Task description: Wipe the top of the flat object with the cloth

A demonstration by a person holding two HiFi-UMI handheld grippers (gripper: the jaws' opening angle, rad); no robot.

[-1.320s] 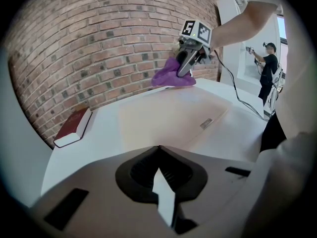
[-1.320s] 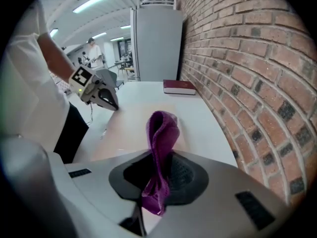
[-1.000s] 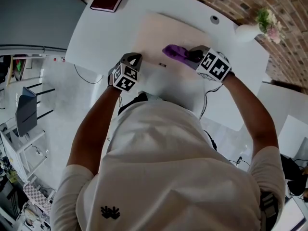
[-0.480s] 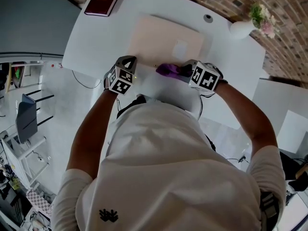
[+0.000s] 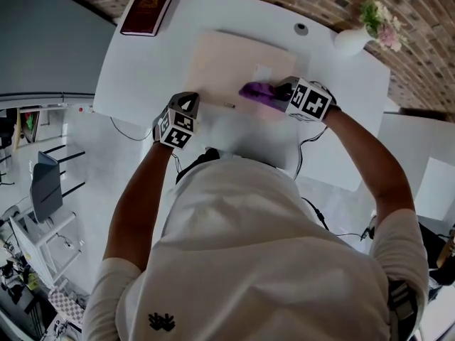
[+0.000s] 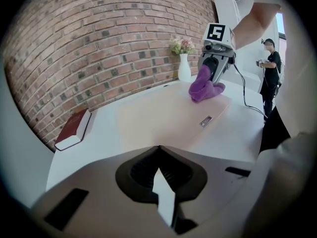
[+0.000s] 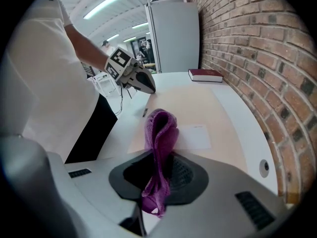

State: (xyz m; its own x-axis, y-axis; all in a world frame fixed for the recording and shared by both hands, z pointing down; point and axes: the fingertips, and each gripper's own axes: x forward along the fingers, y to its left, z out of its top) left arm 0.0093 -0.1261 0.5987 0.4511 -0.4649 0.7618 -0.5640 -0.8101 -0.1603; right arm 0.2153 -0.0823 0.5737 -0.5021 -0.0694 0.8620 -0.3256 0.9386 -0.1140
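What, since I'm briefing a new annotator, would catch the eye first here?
The purple cloth, clamped in the right gripper, rests on the pale flat board on the white table. The left gripper, shut and empty, is at the board's near edge; a red book lies far left.

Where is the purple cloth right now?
Head view, right of centre: the purple cloth, clamped in the right gripper, rests on the beige board near its white label.
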